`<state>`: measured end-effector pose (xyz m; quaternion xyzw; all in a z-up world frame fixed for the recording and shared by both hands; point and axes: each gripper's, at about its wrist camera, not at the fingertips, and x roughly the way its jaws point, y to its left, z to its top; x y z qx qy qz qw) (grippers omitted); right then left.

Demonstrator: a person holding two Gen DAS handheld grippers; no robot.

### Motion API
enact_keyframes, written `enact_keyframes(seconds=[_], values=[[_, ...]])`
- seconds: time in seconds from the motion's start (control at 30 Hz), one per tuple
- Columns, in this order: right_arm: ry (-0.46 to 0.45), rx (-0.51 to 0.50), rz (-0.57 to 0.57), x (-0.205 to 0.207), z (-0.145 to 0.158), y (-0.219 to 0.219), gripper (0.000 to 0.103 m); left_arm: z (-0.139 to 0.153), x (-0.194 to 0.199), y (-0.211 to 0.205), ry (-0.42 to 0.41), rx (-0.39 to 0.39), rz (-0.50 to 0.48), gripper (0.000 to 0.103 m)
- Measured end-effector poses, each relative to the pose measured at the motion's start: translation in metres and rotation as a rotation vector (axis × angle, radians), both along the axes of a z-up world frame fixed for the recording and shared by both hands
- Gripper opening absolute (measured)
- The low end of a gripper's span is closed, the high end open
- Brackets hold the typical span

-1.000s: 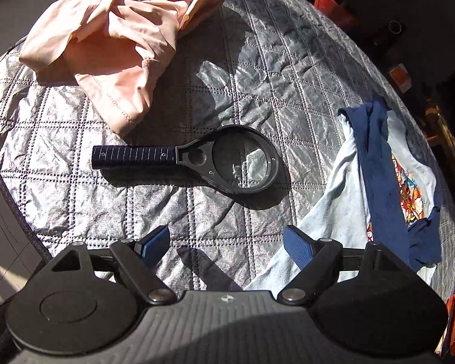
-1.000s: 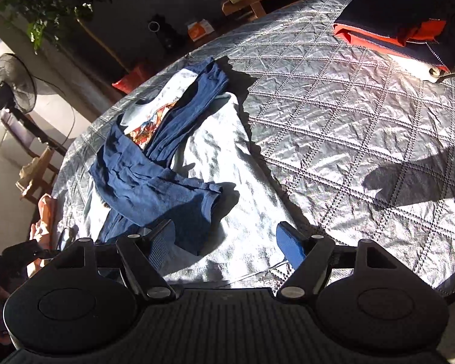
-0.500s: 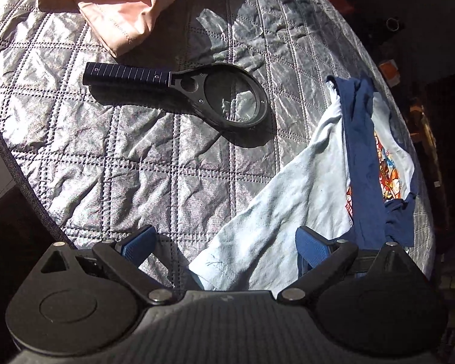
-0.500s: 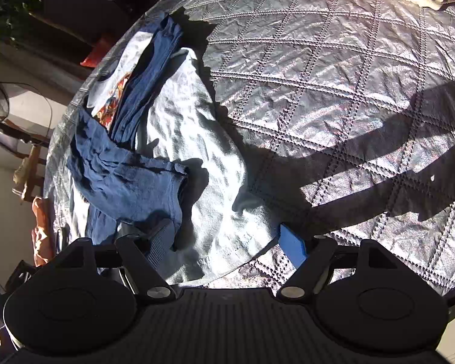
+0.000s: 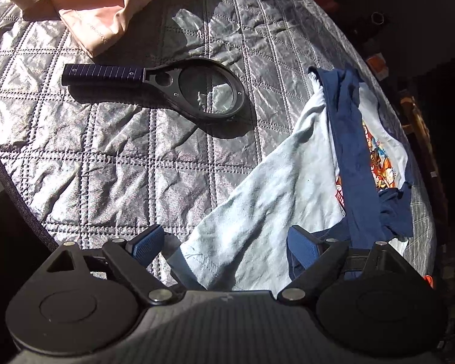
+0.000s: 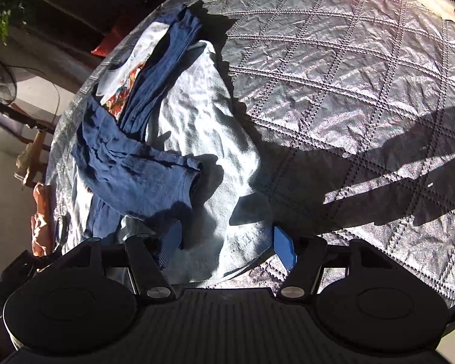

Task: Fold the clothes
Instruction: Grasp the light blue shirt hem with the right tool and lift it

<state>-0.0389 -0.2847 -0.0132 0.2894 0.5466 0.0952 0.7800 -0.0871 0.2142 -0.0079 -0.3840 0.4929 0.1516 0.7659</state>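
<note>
Two tongs over the quilted silver tabletop (image 5: 112,163). Left tongs (image 5: 224,247) closing, pads not yet pressing; the near hem corner of the pale blue T-shirt (image 5: 276,194) lies between them. Right tongs (image 6: 227,239) closing, also astride the shirt's near hem (image 6: 245,242), no grip seen. Shirt crumpled at the tabletop's near edge, navy sleeves (image 6: 136,176) thrown across the body, printed front partly showing. Black magnifying glass (image 5: 179,89) lies far left of the shirt, apart from it. Peach garment (image 5: 100,3) bunched at far left.
</note>
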Motion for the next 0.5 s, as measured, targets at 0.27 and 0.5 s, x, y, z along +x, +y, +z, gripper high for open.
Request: enact_keyframes(seconds=[0.27,0.5], values=[[-0.006,-0.007,0.026,0.0,0.001,0.005,0.071,0.006,-0.001,-0.027,0.03,0.201,-0.158,0.065],[-0.021,-0.008,0.058,0.001,0.003,0.013,0.072,0.003,-0.002,-0.053,0.019,0.332,-0.271,0.074]])
